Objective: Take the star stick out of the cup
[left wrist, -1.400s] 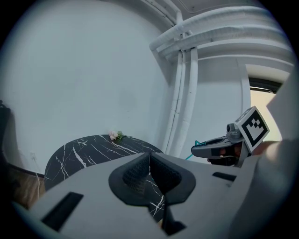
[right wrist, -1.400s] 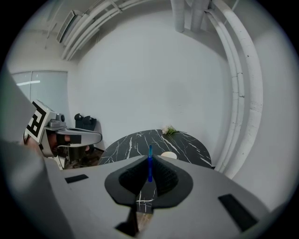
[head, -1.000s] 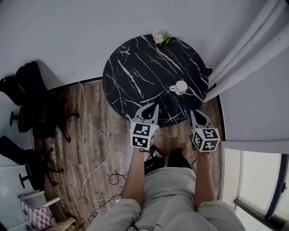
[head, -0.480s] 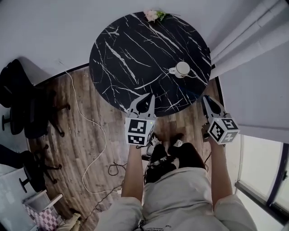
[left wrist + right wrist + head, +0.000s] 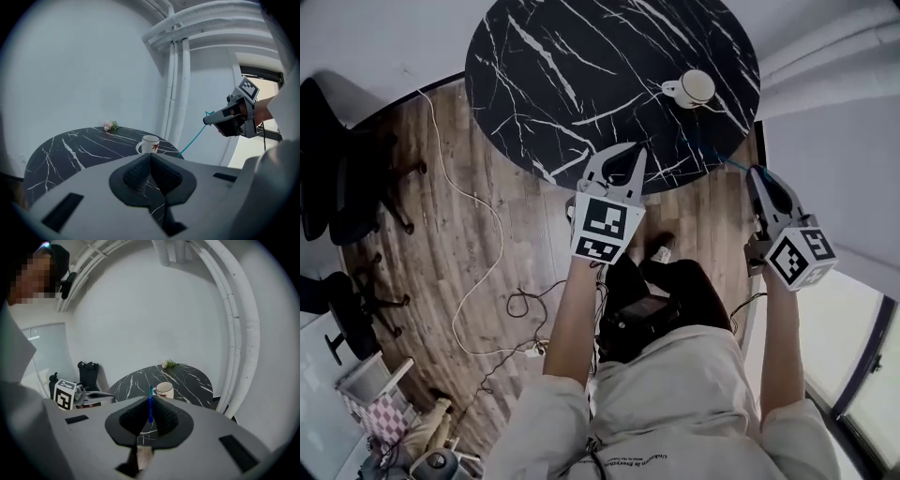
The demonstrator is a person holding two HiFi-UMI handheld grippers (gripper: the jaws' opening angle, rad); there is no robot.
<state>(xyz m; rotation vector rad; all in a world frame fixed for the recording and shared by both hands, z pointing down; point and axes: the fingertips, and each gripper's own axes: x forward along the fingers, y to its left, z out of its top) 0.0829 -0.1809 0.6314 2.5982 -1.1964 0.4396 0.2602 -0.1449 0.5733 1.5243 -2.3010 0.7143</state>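
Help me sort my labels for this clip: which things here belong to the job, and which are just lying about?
Job in hand:
- star stick, pinched in the right gripper
- cup on the table

Lying about:
- flower at the table's far edge
- cable on the floor
- chairs
- left gripper, shut and empty

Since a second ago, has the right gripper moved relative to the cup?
Yes. The right gripper, shut on the star stick, has drawn away from the cup, out past the table edge.
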